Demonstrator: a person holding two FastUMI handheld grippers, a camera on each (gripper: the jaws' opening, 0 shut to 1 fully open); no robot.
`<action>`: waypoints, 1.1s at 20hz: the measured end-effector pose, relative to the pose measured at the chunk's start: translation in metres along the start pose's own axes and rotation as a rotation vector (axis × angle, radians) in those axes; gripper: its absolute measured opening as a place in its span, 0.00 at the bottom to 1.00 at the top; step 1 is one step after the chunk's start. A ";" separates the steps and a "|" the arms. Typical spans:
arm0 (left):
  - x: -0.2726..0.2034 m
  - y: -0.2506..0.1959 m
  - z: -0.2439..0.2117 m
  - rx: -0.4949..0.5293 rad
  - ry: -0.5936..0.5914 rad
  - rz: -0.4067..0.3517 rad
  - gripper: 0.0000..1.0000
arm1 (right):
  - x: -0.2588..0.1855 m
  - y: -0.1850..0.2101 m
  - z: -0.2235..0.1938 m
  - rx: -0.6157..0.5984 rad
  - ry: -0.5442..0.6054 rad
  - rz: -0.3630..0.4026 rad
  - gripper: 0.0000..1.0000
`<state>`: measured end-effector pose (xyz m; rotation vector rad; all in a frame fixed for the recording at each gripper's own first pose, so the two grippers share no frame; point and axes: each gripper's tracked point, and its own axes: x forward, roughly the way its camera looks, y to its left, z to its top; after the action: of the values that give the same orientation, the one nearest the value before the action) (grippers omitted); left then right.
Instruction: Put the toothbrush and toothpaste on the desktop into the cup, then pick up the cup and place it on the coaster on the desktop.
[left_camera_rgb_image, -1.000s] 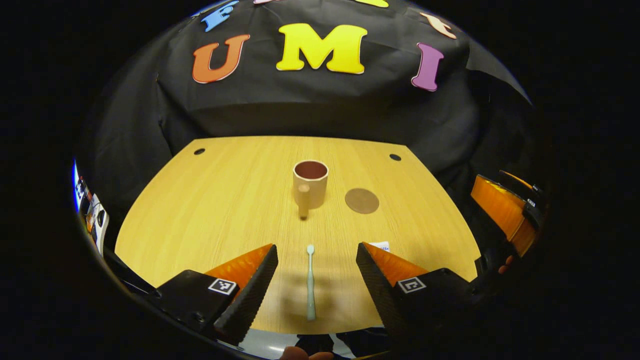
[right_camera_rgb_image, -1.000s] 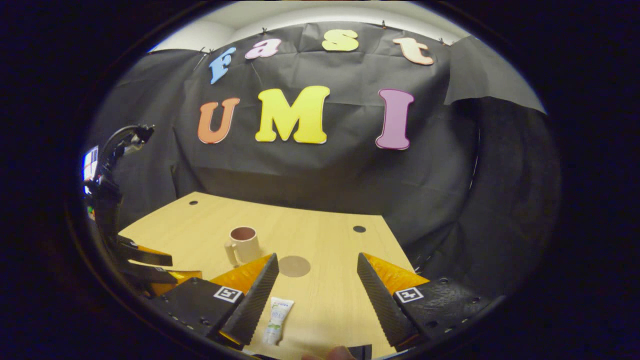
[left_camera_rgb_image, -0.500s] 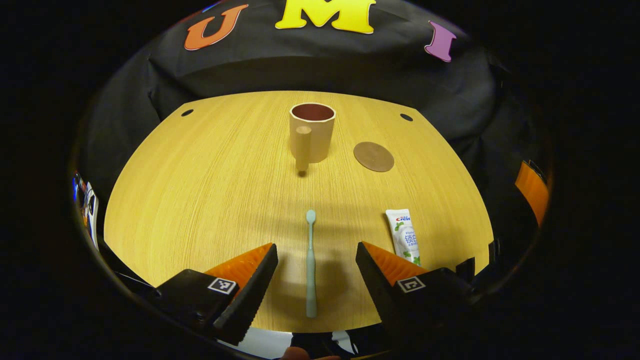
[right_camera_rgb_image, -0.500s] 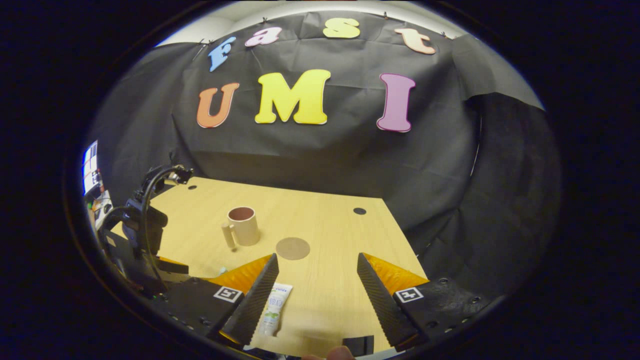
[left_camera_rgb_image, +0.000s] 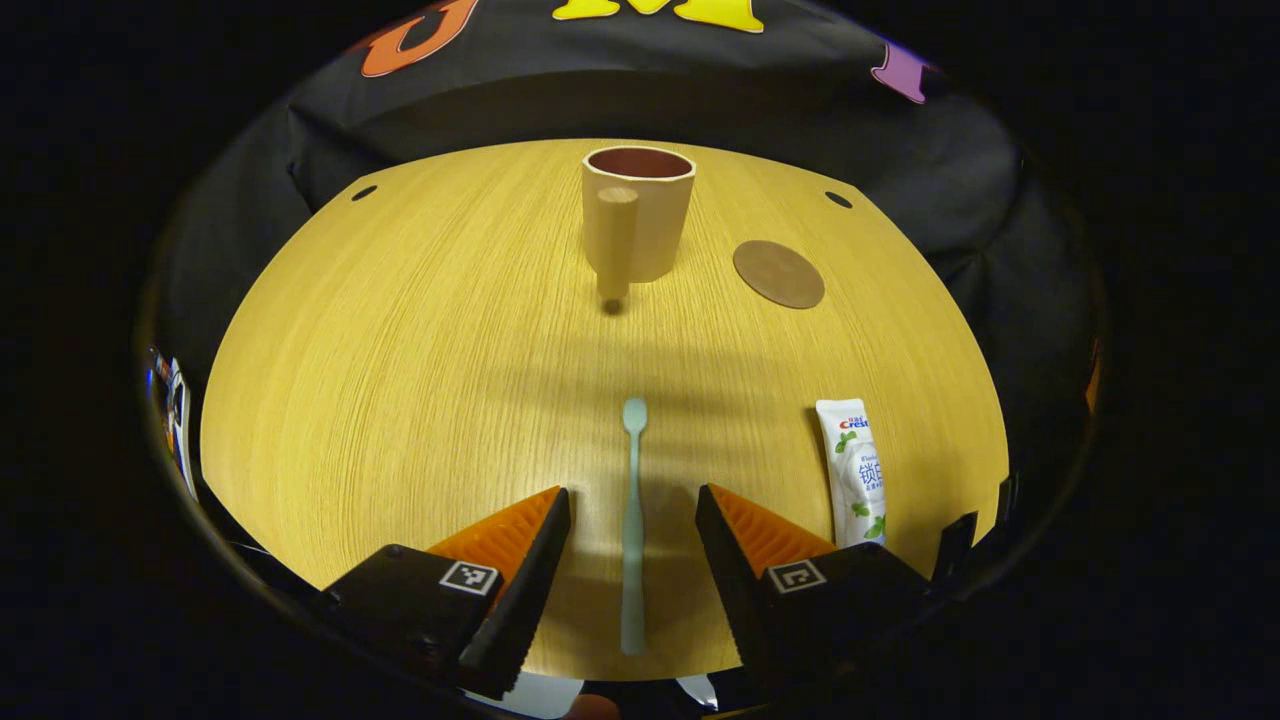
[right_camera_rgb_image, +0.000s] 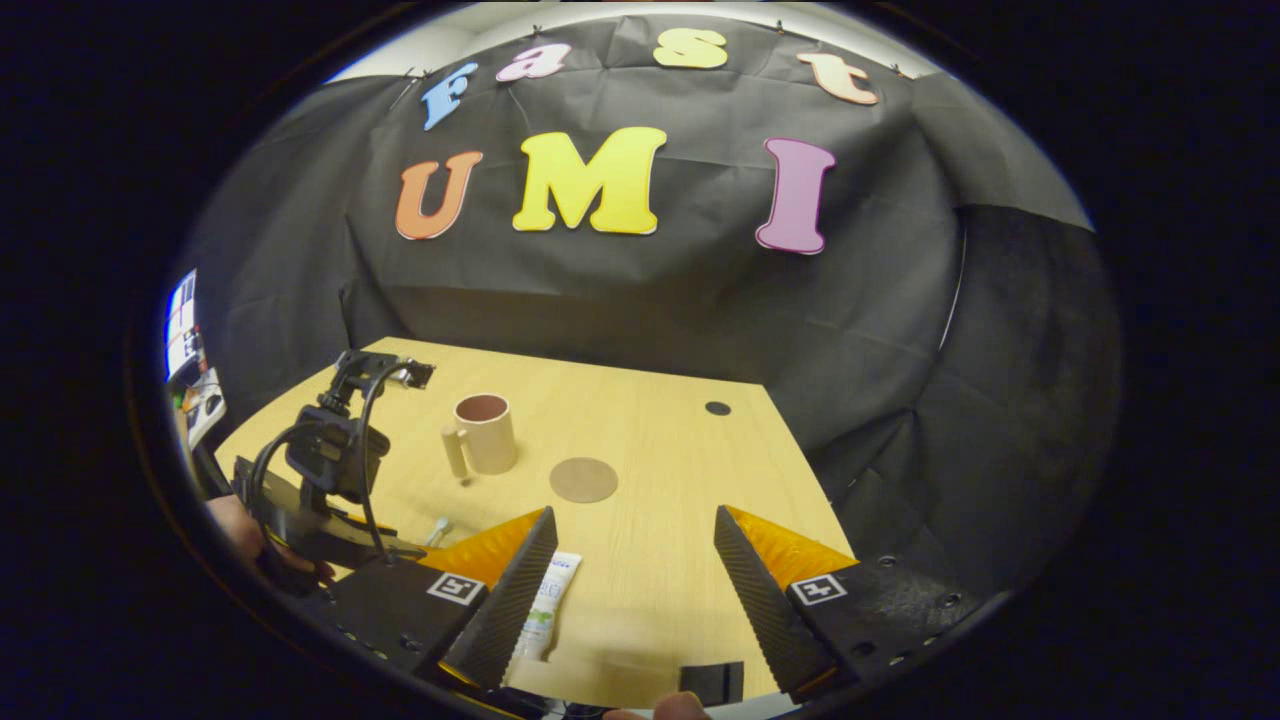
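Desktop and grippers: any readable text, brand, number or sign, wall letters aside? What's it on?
Toothpaste: a printed label with a logo and characters, not transcribed here.
Left gripper, right gripper: a black-and-white square marker on each finger, a pattern and no words.
Screen at the booth's edge: too small to read.
Cup, coaster: no print shows.

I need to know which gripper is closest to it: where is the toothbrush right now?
In the left gripper view the toothbrush lies flat on the desk, between the open left gripper fingers, head toward the cup, toothpaste to its right.
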<state>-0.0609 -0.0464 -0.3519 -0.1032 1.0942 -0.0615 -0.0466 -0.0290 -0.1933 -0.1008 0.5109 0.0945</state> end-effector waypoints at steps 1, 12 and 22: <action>0.002 0.000 -0.002 0.001 0.010 -0.003 0.80 | 0.000 0.000 -0.001 -0.002 0.001 -0.003 0.92; 0.014 0.007 -0.011 -0.015 0.074 0.043 0.33 | 0.003 0.006 -0.002 -0.025 0.019 -0.011 0.95; 0.008 0.016 -0.007 -0.064 0.068 0.034 0.11 | 0.027 0.045 -0.049 -0.025 0.198 0.089 0.92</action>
<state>-0.0632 -0.0320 -0.3635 -0.1407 1.1663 0.0001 -0.0520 0.0115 -0.2528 -0.1128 0.7125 0.1787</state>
